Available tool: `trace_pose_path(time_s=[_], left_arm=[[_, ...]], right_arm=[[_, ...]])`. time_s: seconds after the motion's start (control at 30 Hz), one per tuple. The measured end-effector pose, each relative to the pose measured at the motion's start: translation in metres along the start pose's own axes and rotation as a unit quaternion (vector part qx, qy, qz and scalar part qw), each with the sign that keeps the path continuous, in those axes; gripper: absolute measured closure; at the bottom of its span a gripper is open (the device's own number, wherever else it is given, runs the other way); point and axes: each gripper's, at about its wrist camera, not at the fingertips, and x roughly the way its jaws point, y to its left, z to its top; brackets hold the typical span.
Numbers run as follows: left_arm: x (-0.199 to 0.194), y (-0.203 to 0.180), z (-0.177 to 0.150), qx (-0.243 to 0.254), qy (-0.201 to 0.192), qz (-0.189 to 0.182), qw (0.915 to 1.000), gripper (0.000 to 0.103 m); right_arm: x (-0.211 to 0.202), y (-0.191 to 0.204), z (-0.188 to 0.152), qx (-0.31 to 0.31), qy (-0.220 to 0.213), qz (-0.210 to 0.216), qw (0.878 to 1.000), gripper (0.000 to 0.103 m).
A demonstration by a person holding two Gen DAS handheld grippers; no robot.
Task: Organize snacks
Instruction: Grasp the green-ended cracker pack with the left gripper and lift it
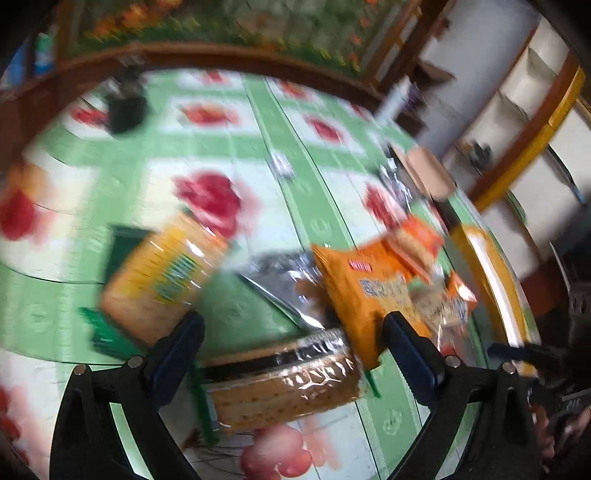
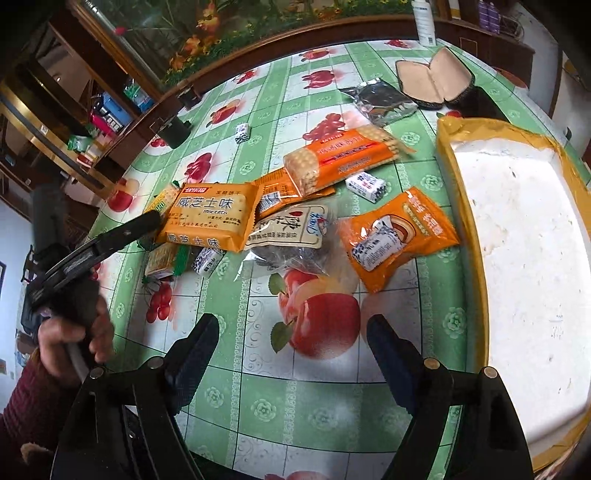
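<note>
Behind left tool, blurred crackers (smeared)

A lived-in home, this one: the surface wears a green plastic cloth printed with apples and cherries, dark wooden cabinets crowd the wall with bottles and boxes on their shelves, and a big flowery picture hangs behind.

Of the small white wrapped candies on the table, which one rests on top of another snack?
The candy lying on the orange pastry packet beside the white tray. The other small candies lie directly on the tablecloth.
</note>
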Motion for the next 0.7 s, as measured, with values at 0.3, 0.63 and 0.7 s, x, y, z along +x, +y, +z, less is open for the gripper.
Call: trace_pose_path(time_s=[0.3,0.63,0.7], left_arm=[[-0.028,-0.038,-0.052,0.072,0.044,-0.050,0.9952,0.006],[-0.015,-0.026,-0.047,0.096,0.056,0.041,0.9929,0.007],[-0.009,-0.029,-0.050,0.107,0.064,0.058,0.9905,0.027]], right_arm=[[-0.008,-0.010,-0.003,0.009,0.000,0.006,1.000,0.017],[0.000,-0.007,0.000,0.002,0.009,0.015,1.000,0.017],[0.002,-0.004,0.001,-0.004,0.011,0.017,1.000,0.017]])
